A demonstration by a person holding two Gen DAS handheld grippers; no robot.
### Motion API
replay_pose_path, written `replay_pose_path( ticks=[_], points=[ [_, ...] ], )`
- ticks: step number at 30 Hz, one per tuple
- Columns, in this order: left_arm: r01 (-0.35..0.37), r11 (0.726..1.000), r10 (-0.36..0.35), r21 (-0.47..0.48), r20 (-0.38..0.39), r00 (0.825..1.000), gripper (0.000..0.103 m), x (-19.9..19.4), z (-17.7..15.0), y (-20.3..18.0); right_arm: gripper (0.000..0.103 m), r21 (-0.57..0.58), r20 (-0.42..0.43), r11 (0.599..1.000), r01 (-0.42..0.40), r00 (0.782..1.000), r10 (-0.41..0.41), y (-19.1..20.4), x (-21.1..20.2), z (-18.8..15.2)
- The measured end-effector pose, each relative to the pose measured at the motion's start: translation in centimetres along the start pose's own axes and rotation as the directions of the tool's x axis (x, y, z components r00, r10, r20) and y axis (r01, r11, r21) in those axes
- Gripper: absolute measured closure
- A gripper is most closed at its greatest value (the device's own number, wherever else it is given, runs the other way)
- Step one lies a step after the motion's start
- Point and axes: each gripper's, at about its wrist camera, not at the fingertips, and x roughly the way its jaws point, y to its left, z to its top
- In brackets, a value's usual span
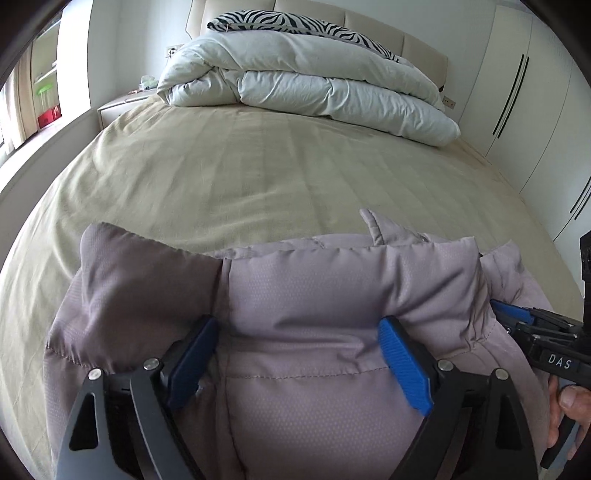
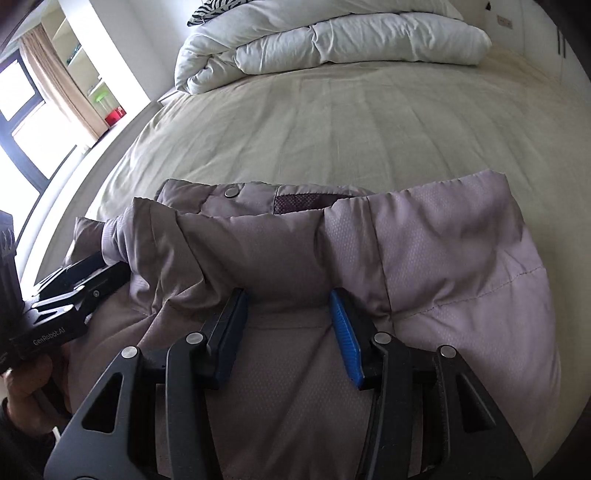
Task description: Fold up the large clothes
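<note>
Fingers (image 1: pixel 404 365) of the left gripper (image 1: pixel 299 363) spread wide apart, blue pads pressed down against a puffy fold of the mauve padded jacket (image 1: pixel 314 295), fabric bulging up between them; not clenched, nothing pinched. Right gripper (image 2: pixel 290 338) likewise splayed, fingers (image 2: pixel 345 336) resting on the jacket (image 2: pixel 424 258) with a ridge of quilted cloth humped between and over their tips; narrower gap than on the left, but still parted rather than closed on the cloth.

Jacket bunched at the near edge of the bed (image 1: pixel 221 166), lying on the beige striped sheet, collar side turned toward the headboard. Snap button (image 2: pixel 232 191) on a flap at the far edge, dark mesh lining (image 2: pixel 306 203) showing just beside it. Stitched seams running across the quilted panels.

Seen from the left wrist: right gripper (image 1: pixel 513 312) entering at the right edge, blue tip touching the jacket's side, lettering "DAS" on its body, a bare thumb (image 1: pixel 572 398) beneath. Seen from the right wrist: left gripper (image 2: pixel 88 273) at the left edge, tips tucked against a rolled fold, "GenRobot.AI" printed on it.

Folded white duvet (image 1: pixel 295 85) heaped at the head of the bed, zebra-striped pillow (image 1: pixel 295 24) behind it, well apart from the jacket. White wardrobe (image 1: pixel 517 92) to the right, window with curtain (image 2: pixel 55 81) to the left.
</note>
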Motion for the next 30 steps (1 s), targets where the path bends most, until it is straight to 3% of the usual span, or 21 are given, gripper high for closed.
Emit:
replay_pose_path(
  ticks=[4,8,21,24,26,30],
  points=[
    [-0.008,1.000,0.008,0.004,-0.005,1.000,0.010,1.1,0.0,0.1,0.059,-0.018,0.006,1.000,0.018,1.000,-0.017,0.0,1.9,0.8],
    [0.004,1.000,-0.004,-0.008,-0.001,1.000,0.009,2.0,0.0,0.4,0.059,-0.001,0.023,1.000,-0.015,1.000,0.015,-0.7,3.0,1.0],
    [-0.006,1.000,0.006,-0.009,0.014,1.000,0.008,2.2,-0.5,0.3,0.059,-0.025,0.096,1.000,0.003,0.995,0.000,-0.4,3.1,-0.2],
    [-0.014,1.000,0.014,-0.014,-0.024,1.000,0.009,0.6,-0.3,0.2,0.058,-0.048,0.089,0.999,0.018,0.996,-0.014,0.2,2.5,-0.2],
    [-0.038,0.999,0.038,-0.010,-0.003,0.999,0.010,-2.0,-0.7,0.3,0.056,-0.058,0.079,0.998,0.027,0.997,-0.023,0.7,0.9,-0.1],
    [-0.097,0.995,0.097,-0.011,0.060,0.993,0.011,-6.5,-2.2,0.7,0.056,-0.104,0.168,0.993,-0.056,0.983,0.073,3.3,-5.3,-2.0]
  ],
)
